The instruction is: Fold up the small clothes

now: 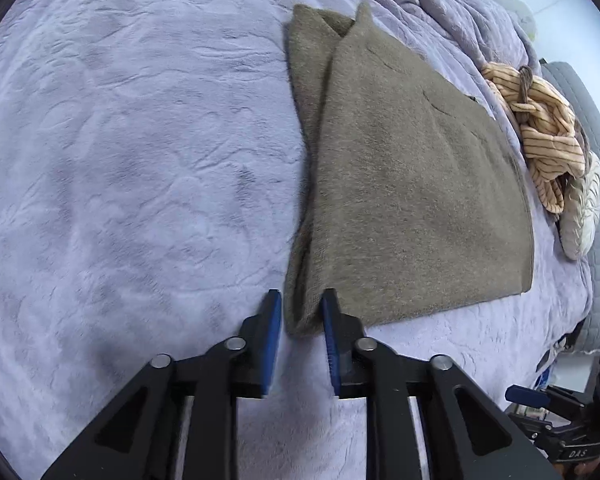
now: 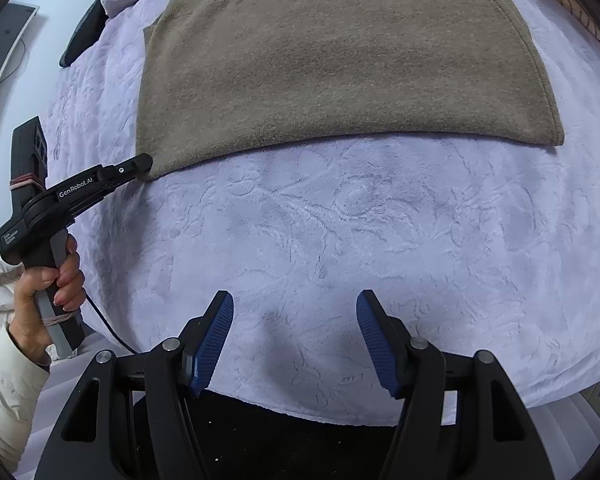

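Bed covered by a lavender plush blanket [image 1: 120,160], embossed and slightly rumpled, filling most of both wrist views.

Left wrist view, left to right: bare blanket, then the left gripper [image 1: 302,312] pointing steeply down at the near left corner of an olive-brown knit garment [image 1: 412,184]. The jaws are standing narrow, with the folded corner of the knit lying between the blue pads [image 1: 274,340]; whether the pads are actually pressing the fabric cannot be told. The garment is lying flat, partly folded, one layer overlapping another along its left side. Past its right edge a crumpled yellow striped cloth [image 1: 548,136] is sitting in a heap, a white quilted item [image 1: 584,208] just beside it near the bed's edge.

Right wrist view, left to right: a hand [image 2: 48,284] in a cream sleeve [image 2: 8,392] is gripping the handle of the left gripper, whose tip is meeting the garment's near left corner. The garment is spreading across the upper part of the view. The right gripper [image 2: 296,304] is hovering over bare blanket near the bed's near edge, well apart from the knit, jaws standing wide with nothing between them.
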The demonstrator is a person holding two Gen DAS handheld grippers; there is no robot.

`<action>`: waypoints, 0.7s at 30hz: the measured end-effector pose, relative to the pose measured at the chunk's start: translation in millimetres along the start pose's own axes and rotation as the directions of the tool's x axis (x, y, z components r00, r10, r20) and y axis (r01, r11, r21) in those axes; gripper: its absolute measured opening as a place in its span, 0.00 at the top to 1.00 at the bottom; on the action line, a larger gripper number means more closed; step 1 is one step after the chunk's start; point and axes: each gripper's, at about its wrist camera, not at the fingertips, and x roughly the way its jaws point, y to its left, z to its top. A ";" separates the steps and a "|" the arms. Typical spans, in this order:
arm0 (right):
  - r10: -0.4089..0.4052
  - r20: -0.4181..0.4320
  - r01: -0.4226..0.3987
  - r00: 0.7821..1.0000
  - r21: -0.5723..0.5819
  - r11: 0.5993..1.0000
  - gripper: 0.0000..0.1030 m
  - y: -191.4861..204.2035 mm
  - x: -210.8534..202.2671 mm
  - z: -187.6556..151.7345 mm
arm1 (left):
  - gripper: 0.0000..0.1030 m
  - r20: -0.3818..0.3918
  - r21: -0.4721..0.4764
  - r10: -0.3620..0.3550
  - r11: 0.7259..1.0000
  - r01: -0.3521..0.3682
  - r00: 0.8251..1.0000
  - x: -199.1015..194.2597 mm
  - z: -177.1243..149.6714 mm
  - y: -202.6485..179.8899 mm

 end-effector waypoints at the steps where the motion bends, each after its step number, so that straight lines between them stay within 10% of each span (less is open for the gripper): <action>1: 0.000 0.001 0.000 1.000 -0.001 1.000 0.34 1.0 -0.4 0.3 | 0.68 0.003 -0.007 0.008 1.000 -0.008 1.000 -4.0 -2.2 1.4; 4: 0.004 0.007 -0.004 1.000 0.000 1.000 0.34 2.8 -1.1 0.9 | 0.47 0.013 -0.013 0.049 0.999 -0.049 0.999 -15.2 -9.7 0.5; 11: 0.022 0.014 -0.022 1.000 0.015 1.000 0.34 8.7 -0.3 4.6 | 0.47 0.014 -0.030 0.059 0.998 -0.059 0.998 -24.4 -24.8 -7.8; 14: 0.020 0.018 -0.020 1.000 0.007 1.000 0.34 13.2 -1.2 4.0 | 0.08 0.014 -0.040 0.069 0.997 -0.069 0.997 -25.2 -28.6 -10.6; 21: 0.018 0.023 -0.019 1.000 0.023 1.000 0.34 14.1 -1.2 -0.3 | 0.07 0.012 -0.026 0.072 0.997 -0.072 0.997 -28.1 -31.2 -17.3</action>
